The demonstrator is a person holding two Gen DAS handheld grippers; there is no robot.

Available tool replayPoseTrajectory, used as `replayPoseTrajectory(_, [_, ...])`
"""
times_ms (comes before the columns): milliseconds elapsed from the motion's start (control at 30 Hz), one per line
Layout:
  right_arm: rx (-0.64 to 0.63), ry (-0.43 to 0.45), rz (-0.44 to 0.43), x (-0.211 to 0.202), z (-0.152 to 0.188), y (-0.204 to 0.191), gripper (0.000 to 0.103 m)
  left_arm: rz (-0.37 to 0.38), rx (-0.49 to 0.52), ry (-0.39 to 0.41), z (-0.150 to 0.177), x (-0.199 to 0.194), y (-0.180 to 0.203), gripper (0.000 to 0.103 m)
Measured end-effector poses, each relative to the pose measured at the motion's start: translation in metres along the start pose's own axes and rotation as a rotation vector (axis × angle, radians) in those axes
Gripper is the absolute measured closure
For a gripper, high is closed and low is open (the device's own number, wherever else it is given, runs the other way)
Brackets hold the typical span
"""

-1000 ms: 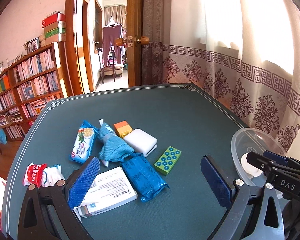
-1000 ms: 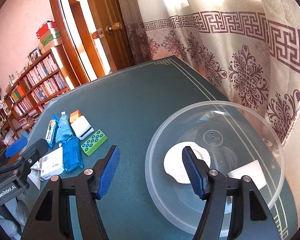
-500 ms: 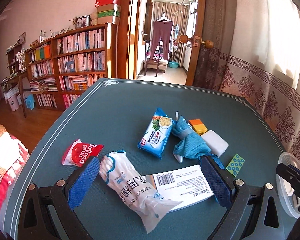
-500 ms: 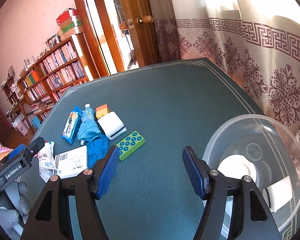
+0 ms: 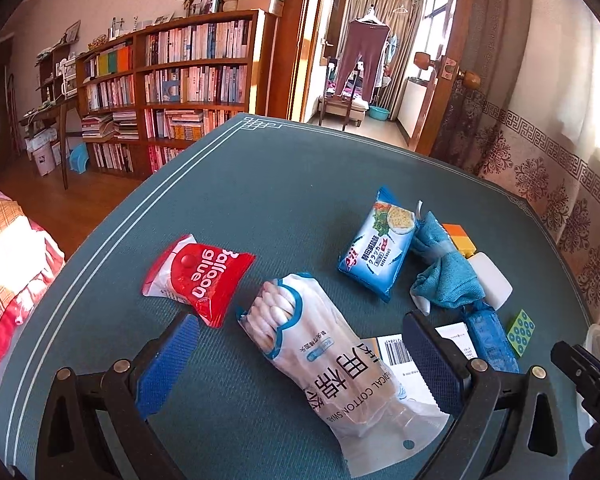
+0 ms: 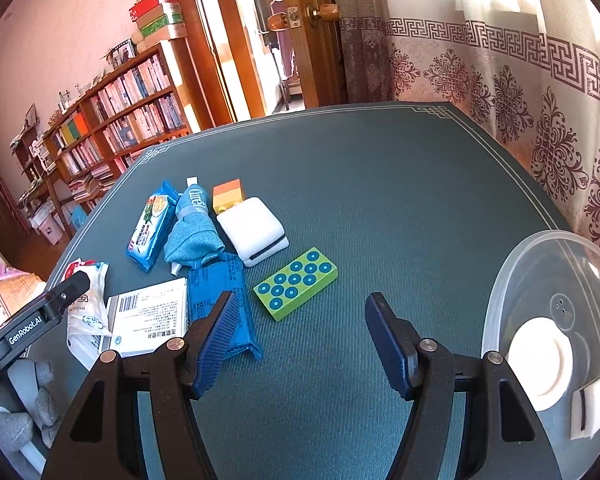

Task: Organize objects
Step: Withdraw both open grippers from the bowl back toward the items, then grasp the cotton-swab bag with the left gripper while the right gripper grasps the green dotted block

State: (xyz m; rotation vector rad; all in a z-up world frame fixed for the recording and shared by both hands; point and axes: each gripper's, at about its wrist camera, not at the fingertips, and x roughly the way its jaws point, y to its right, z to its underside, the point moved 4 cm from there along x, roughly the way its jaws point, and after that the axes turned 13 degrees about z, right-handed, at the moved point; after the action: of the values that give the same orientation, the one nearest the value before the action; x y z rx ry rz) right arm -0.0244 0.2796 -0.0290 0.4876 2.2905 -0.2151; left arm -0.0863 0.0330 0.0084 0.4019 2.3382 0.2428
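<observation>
Inside clear bowl (image 6: 500, 300): white disc (image 6: 540, 364), white block (image 6: 596, 404)

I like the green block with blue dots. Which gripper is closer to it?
Right. The right gripper hovers open just short of the green block; the left gripper straddles the cotton swab bag, well aside.

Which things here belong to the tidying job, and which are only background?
Job: cotton swab bag, balloon glue packet, cracker packet, blue cloth, green block, clear bowl.

Background: bookshelf, curtain, door.
</observation>
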Motion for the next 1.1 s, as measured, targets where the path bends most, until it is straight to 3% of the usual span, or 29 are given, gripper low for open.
replayPoseTrajectory(567, [0.01,-0.047,-0.004,0.022,0.013,0.002,0.036,0.007,-0.065,-0.047,0.003,0.013,-0.017,0.0])
replayPoseTrajectory(833, [0.005,-0.068,-0.002,0.029,0.019,0.002,0.036,0.065,-0.052,-0.056,0.003,0.014,-0.012,0.018])
replayPoseTrajectory(1100, [0.008,-0.084,-0.005,0.033,0.022,0.002,0.036,0.095,-0.043,-0.056,0.002,0.014,-0.007,0.025])
